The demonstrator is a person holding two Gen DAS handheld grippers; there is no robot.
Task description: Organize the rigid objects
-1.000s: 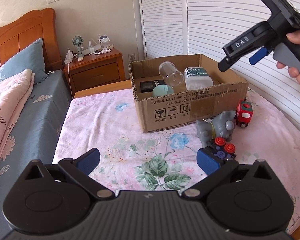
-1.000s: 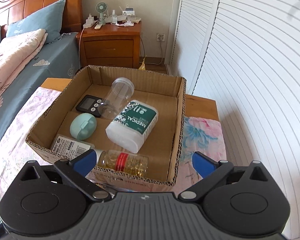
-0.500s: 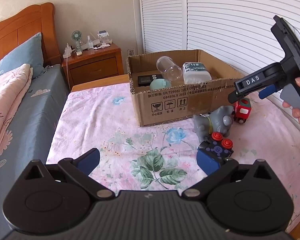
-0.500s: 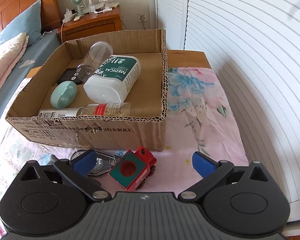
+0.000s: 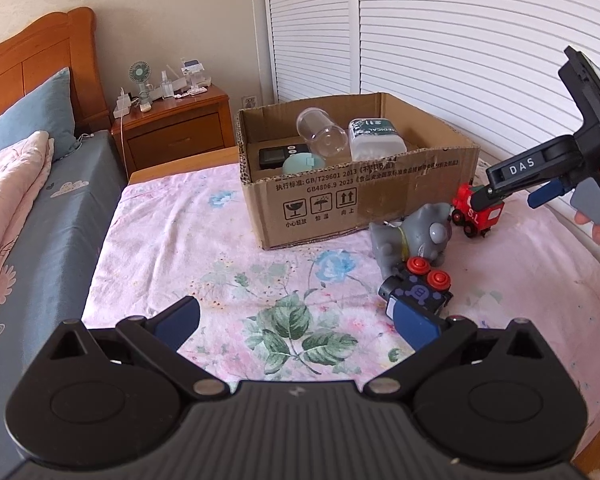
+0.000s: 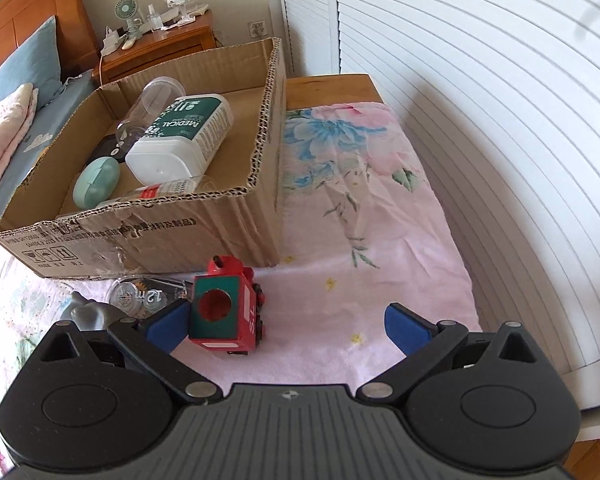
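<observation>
Though spread, right claw [image 6: 288,322] beside train [image 6: 226,312].

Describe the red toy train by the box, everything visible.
The red train is a small blocky toy engine, seemingly painted wood, with a green end face holding a round red recess, black wheels and white lettering on its side. It stands upright on the floral sheet outside the box, beside the open right tongs' left finger.
</observation>
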